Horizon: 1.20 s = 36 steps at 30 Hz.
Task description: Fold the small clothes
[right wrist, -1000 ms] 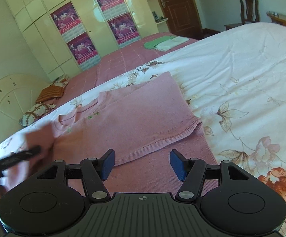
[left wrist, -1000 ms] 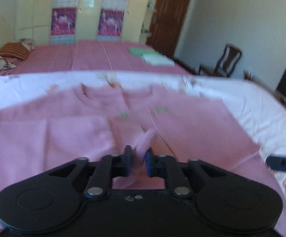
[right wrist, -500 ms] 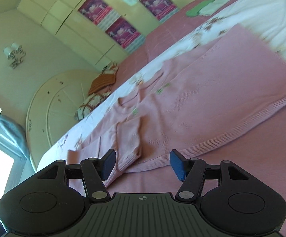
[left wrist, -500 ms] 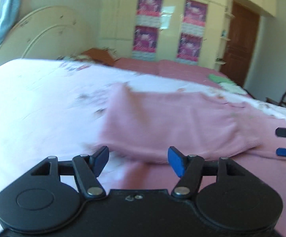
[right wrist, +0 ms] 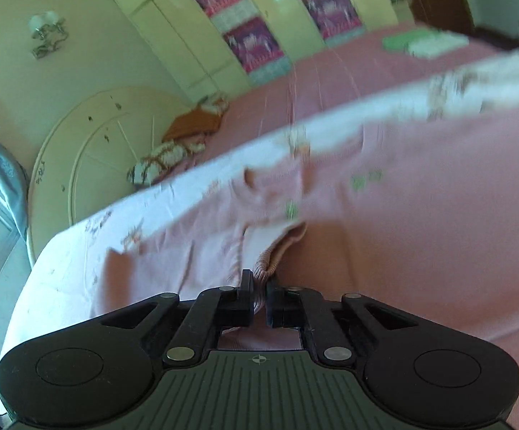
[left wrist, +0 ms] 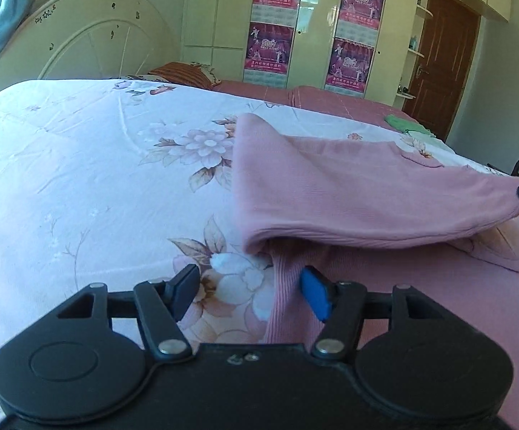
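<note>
Pink knit sweater (left wrist: 349, 186), soft, light and limp on the bed (left wrist: 80, 165), is best gripped at ribbed edges: right gripper (right wrist: 258, 292) has just clamped a cuff, left gripper (left wrist: 248, 288) stands open astride another.

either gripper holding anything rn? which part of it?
Right gripper is shut on the pink sweater, pinching a ribbed cuff or hem edge. Left gripper is open; the sweater's ribbed edge lies between its jaws, ungripped.

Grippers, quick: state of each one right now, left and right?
Left gripper: open, jaws around the pink knit sweater hem, not pressing.
Right gripper: just closed, shut on the sweater's ribbed cuff.
</note>
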### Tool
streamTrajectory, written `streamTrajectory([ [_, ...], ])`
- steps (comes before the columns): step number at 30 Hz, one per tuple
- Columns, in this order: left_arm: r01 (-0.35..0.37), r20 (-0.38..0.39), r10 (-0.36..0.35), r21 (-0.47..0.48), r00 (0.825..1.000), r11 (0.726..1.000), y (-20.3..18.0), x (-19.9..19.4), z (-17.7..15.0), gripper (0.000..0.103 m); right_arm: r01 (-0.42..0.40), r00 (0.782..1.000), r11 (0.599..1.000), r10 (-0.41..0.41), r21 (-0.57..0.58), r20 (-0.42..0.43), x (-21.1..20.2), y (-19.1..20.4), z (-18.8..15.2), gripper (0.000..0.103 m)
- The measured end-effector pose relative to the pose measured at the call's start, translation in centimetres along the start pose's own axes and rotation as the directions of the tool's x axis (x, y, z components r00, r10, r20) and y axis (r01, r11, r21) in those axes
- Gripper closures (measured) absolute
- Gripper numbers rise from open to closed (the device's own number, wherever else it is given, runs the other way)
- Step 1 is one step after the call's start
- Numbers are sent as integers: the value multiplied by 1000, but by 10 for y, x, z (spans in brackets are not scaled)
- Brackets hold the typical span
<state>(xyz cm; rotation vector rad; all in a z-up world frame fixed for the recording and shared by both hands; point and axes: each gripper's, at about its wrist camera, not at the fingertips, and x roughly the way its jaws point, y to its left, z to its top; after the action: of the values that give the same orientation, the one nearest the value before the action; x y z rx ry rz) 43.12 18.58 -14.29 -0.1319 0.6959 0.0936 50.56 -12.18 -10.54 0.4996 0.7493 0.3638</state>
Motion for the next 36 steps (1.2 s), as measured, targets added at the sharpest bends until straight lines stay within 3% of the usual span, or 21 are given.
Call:
streamTrajectory([
  [3, 26, 16, -26, 0, 1000, 1000, 2, 1, 1, 47, 80, 992, 997, -79, -14, 98, -26, -11, 13, 98],
  [9, 70, 15, -69, -23, 997, 997, 4, 8, 6, 64, 103, 994, 994, -102, -23, 39, -26, -25, 11, 98],
  [21, 81, -23, -82, -19, 996, 996, 10, 10, 12, 65, 141, 990, 990, -141, 12, -3, -22, -39, -4, 98],
  [26, 124, 101, -122, -17, 987, 992, 21, -26, 21, 57, 140, 990, 990, -140, -22, 1, -30, -42, -6, 97],
  [28, 162, 111, -162, 1, 981, 987, 15, -21, 34, 54, 140, 989, 990, -140, -6, 42, -37, -48, 2, 72],
  [29, 176, 106, -177, 16, 979, 984, 10, -15, 41, 54, 125, 990, 992, -125, 7, 58, -38, -53, 7, 46],
  [36, 262, 44, -265, 64, 963, 963, -35, 63, 86, 54, 41, 998, 987, -34, 155, -46, 14, -89, 38, 45],
])
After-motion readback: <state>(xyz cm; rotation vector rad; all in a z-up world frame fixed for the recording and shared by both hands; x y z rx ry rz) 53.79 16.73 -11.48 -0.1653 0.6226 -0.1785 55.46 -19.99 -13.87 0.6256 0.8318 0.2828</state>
